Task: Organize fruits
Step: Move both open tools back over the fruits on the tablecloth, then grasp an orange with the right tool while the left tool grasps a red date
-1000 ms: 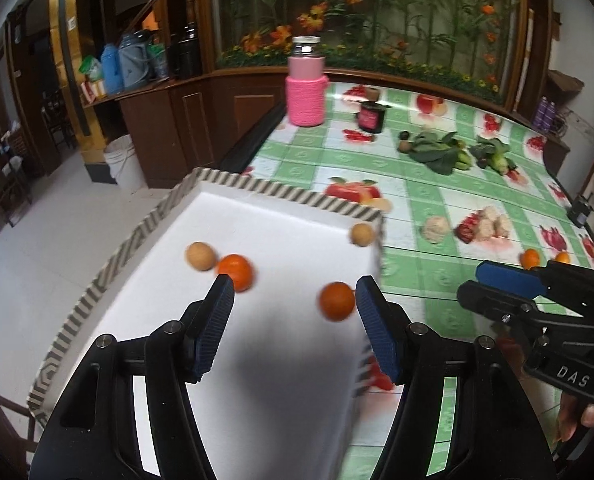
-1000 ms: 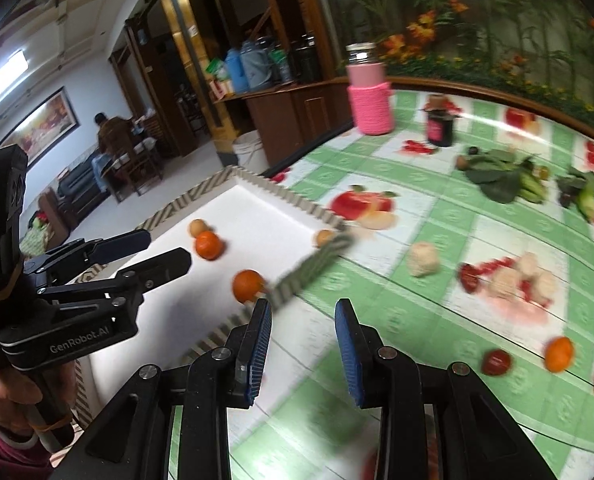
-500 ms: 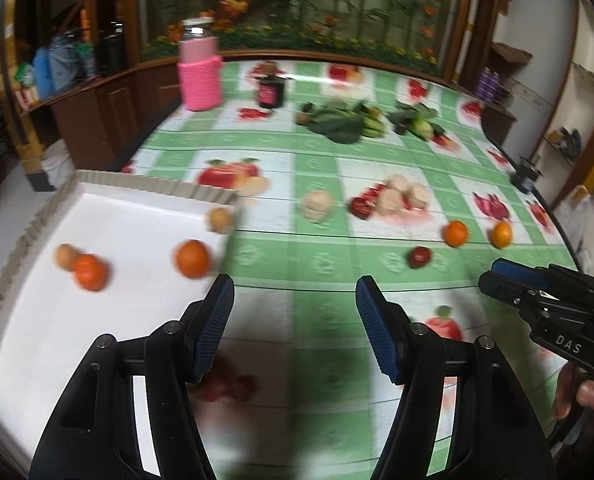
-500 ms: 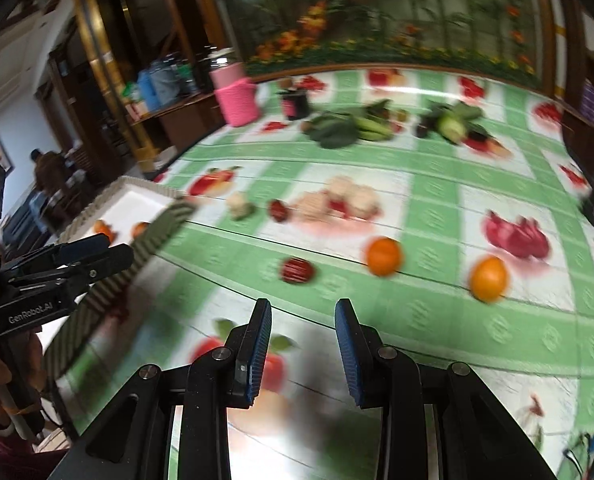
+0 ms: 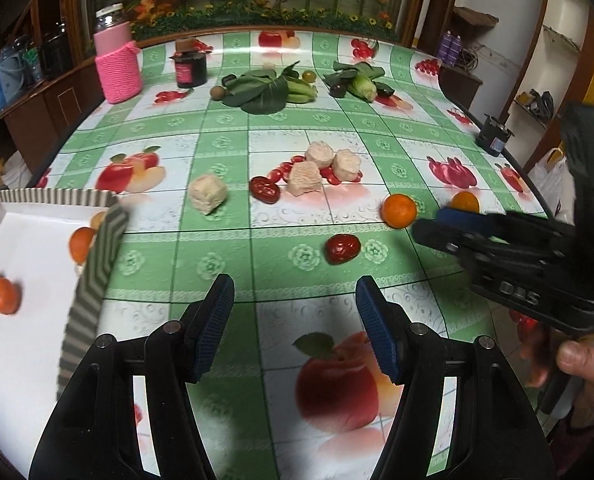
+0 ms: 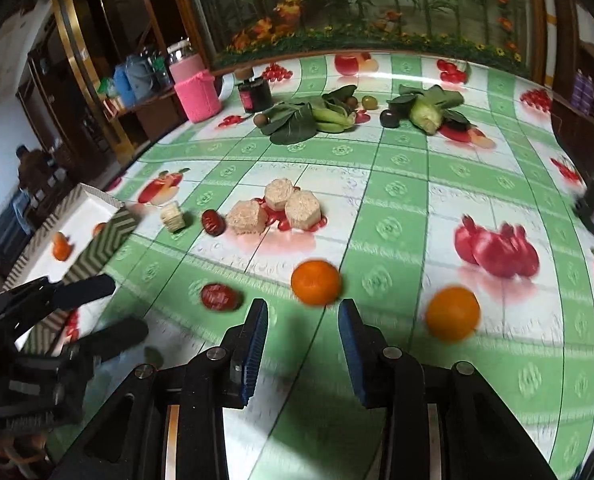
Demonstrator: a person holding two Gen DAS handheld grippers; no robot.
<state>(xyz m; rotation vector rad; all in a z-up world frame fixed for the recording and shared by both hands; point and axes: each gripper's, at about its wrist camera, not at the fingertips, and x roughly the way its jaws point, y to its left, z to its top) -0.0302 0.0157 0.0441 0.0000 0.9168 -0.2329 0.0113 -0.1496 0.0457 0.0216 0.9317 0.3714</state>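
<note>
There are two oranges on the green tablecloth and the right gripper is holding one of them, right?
Not quite. The right gripper holds nothing: in the right wrist view its jaws stand open and empty, just short of the nearer orange. The other orange lies beside it on the tablecloth.

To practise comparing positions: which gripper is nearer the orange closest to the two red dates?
Right. The right gripper hangs open just short of that orange; the left gripper is further back, nearer the tray.
</note>
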